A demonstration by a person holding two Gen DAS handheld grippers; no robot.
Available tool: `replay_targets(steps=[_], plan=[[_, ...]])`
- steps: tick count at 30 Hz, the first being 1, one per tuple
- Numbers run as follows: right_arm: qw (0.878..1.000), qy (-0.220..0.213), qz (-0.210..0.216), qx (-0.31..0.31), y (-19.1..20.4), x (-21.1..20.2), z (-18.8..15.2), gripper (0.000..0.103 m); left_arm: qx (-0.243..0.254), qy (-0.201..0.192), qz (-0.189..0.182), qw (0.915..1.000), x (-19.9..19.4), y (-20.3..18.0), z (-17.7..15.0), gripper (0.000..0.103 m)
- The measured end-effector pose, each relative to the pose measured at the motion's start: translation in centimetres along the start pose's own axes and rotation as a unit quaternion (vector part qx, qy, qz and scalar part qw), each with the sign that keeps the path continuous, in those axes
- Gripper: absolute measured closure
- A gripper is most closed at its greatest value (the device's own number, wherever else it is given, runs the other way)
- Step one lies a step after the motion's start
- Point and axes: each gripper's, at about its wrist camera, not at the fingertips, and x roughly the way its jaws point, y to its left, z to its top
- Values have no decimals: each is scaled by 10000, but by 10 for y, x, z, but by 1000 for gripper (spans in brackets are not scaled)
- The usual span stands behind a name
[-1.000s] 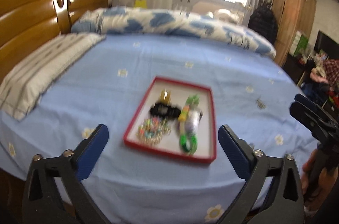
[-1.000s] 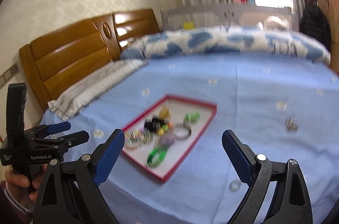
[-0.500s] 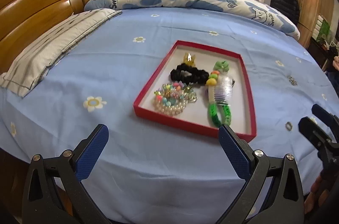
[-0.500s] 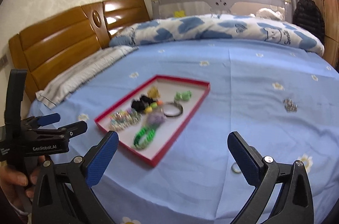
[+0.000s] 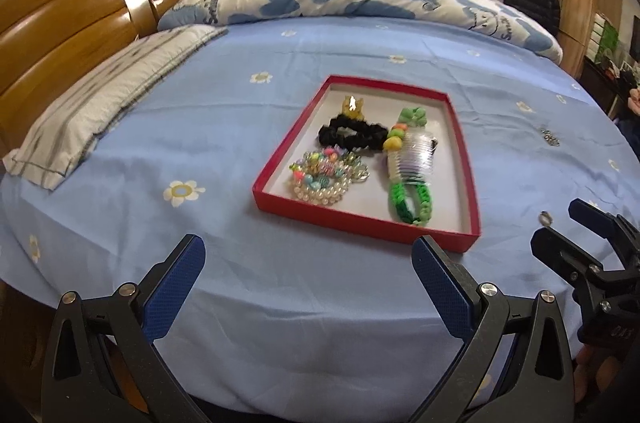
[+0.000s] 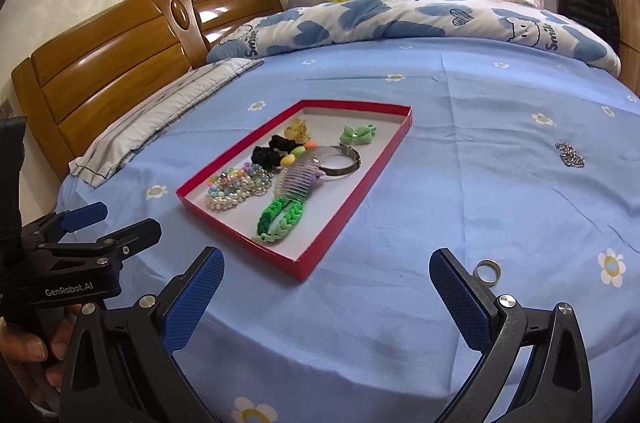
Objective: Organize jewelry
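jewelry tray (image 6: 362, 179) on blue bedsheet (image 6: 460, 207), ring (image 6: 487, 271) beside right gripper (image 6: 326, 293), both grippers' jaws wide, empty

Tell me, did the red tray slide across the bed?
No. The red shallow tray keeps its spot by the white flower print on the blue bedsheet; only the cameras moved.

Bare blue sheet (image 6: 460, 207) surrounds the red tray (image 6: 352, 191); a ring (image 6: 487, 271) lies just beside the right fingers (image 6: 460, 299).

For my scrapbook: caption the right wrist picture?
Open right hand-held gripper hovers near a ring beside the red jewelry tray.
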Motion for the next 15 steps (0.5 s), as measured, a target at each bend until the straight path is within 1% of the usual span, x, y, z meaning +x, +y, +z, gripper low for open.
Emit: replay_targets(steps=[6, 15], plan=[[9999, -162, 36, 44, 0, -16, 3, 0, 107, -109, -6, 9999, -11, -6, 2, 0], [9998, -166, -21, 52, -2, -18, 2, 0, 167, -110, 14, 9998, -14, -10, 0, 0]])
